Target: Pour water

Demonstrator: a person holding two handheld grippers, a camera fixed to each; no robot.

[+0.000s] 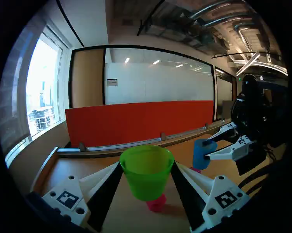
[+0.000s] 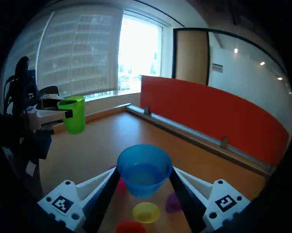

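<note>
right gripper (image 2: 145,173) fingers clamped on upright blue cup (image 2: 145,165) with water (image 2: 140,175), left gripper (image 1: 146,166) fingers clamped on upright green cup (image 1: 146,179); both over worktop (image 2: 99,147), well apart, green up-left of blue in right gripper view, so pouring likely needs closing leftward.

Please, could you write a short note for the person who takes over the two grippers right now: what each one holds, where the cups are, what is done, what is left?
Left gripper: shut on the green cup, which is upright and raised over the desk.
Right gripper: shut on the blue cup, upright, with what looks like water inside.
The two cups are apart. A small yellow cup stands on the desk below the blue cup.
Done: both cups are held.
Left: bring them together and pour, probably blue into green. The inside of the green cup cannot be seen.
</note>
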